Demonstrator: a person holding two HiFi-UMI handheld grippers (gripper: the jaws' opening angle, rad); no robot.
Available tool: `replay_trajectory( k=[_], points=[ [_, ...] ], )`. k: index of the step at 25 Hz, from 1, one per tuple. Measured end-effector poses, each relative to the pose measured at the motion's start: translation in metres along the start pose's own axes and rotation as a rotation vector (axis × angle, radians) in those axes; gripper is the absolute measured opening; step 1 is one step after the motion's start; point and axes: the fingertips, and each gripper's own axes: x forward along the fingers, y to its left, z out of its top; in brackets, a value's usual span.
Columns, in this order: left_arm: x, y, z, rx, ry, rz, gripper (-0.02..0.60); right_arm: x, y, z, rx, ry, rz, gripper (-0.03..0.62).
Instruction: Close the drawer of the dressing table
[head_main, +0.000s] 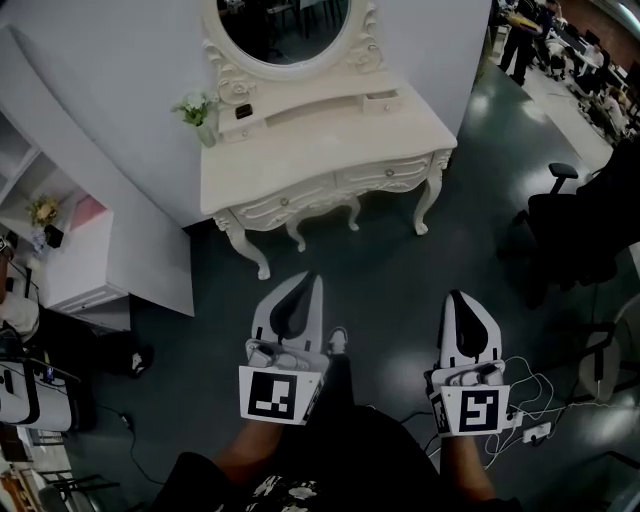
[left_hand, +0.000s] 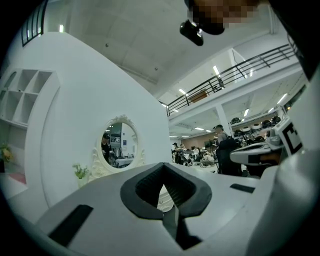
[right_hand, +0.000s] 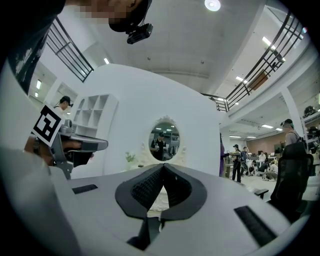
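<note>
The white carved dressing table (head_main: 300, 165) with an oval mirror (head_main: 285, 35) stands against a white wall at the top of the head view. A small drawer (head_main: 383, 101) on its upper shelf at the right juts out a little. My left gripper (head_main: 316, 280) and right gripper (head_main: 457, 296) hover side by side over the dark floor, well short of the table's front, both pointing towards it. Both are shut with nothing between the jaws. In the left gripper view the mirror (left_hand: 120, 145) shows far ahead beyond the left gripper (left_hand: 163, 165); the right gripper view shows the mirror (right_hand: 164, 141) above the right gripper (right_hand: 163, 165).
A vase of flowers (head_main: 200, 112) stands on the table's left end. A white shelf unit (head_main: 85, 255) is at the left, a black office chair (head_main: 575, 225) at the right. White cables (head_main: 530, 400) lie on the floor by my right gripper. People stand at desks (head_main: 560, 45) far right.
</note>
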Motion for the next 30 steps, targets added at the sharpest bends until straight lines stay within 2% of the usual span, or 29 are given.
replay_trajectory(
  k=[11,19,30],
  points=[
    [0.065,0.040,0.001,-0.010,0.002,-0.008,0.000,0.077,-0.007,0.001,0.003,0.002,0.012,-0.002],
    [0.120,0.069,0.007,0.000,-0.007,-0.058,0.000,0.137,-0.016,0.006,0.000,-0.005,-0.020,-0.002],
    [0.183,0.120,-0.006,-0.016,-0.005,-0.104,0.000,0.209,-0.012,-0.002,-0.020,0.002,-0.064,-0.002]
  ],
)
